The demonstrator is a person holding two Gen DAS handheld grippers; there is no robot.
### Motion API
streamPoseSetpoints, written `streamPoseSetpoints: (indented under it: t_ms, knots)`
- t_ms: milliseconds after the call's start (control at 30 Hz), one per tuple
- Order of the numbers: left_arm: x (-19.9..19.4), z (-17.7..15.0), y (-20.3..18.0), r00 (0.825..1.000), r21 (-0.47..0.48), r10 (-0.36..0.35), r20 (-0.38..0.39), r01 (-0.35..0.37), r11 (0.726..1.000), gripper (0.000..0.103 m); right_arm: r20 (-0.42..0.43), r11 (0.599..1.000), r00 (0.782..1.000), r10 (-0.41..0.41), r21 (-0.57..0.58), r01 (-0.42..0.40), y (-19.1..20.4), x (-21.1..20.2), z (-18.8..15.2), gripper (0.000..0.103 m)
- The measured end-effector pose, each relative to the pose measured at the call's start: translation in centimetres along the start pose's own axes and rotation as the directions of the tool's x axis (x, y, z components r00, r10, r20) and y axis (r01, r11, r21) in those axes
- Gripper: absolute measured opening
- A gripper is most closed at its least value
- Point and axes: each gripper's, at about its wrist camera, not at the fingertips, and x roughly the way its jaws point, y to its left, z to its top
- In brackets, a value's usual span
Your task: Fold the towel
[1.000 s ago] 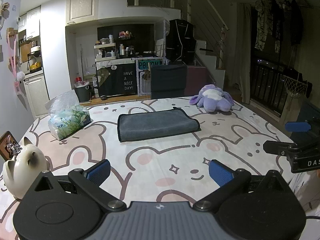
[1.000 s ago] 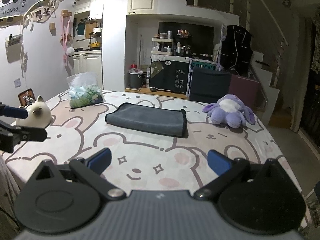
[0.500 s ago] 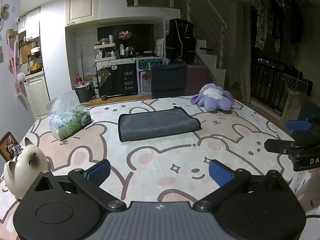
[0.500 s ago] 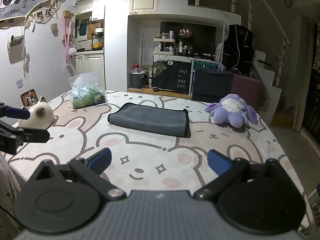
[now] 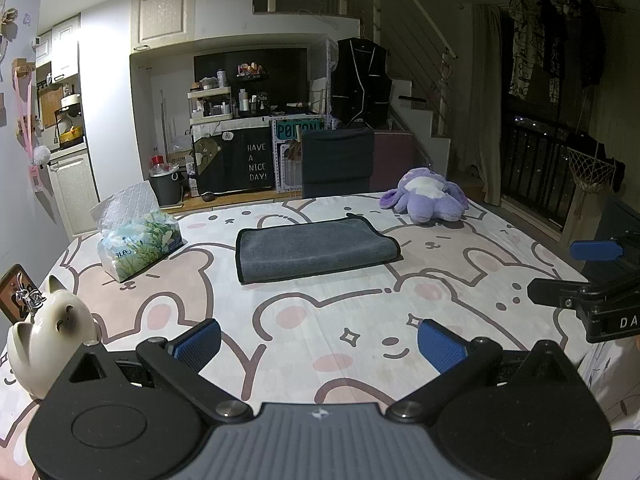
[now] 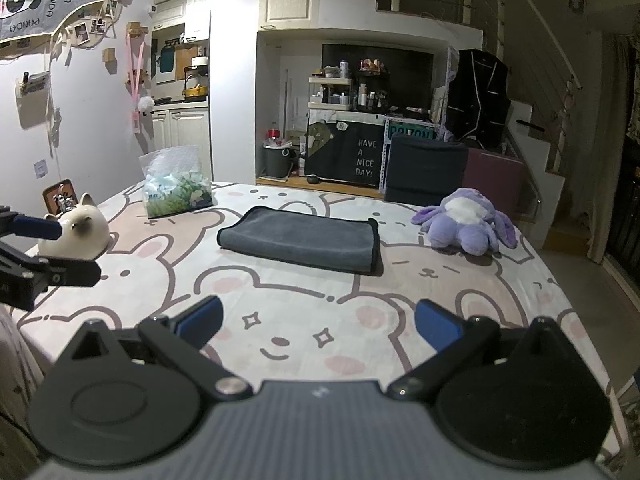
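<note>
A grey towel (image 5: 314, 248) with a dark border lies folded flat in the middle of the table, on the bear-print cloth (image 5: 280, 320); it also shows in the right wrist view (image 6: 304, 238). My left gripper (image 5: 320, 346) is open and empty, held over the near edge, well short of the towel. My right gripper (image 6: 318, 326) is open and empty, also near the front edge. Each gripper shows at the side of the other's view: the right one (image 5: 576, 276) and the left one (image 6: 44, 250).
A tissue pack (image 5: 138, 242) stands left of the towel. A white cat figurine (image 5: 48, 330) and a small frame (image 5: 20, 292) sit at the near left. A purple plush (image 5: 426, 198) lies at the far right. A dark chair (image 5: 338, 162) stands behind the table.
Both grippers have stayed open and drifted slightly back and up; the towel appears a little farther away. The towel has not moved.
</note>
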Motion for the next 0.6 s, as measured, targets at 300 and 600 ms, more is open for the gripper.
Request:
streamPoseSetpoints:
  t_ms: [300,600]
  knots:
    - [0.00,-0.02,-0.04,1.000,0.001,0.001,0.000,-0.001,1.000,0.103,0.000,1.000,1.000,0.003,0.001,-0.003,-0.01,0.01,0.01,0.103]
    - [0.03,0.00,-0.09,1.000,0.001,0.001,0.000,-0.001,1.000,0.103,0.000,1.000,1.000,0.003,0.001,-0.003,-0.01,0.01,0.01,0.103]
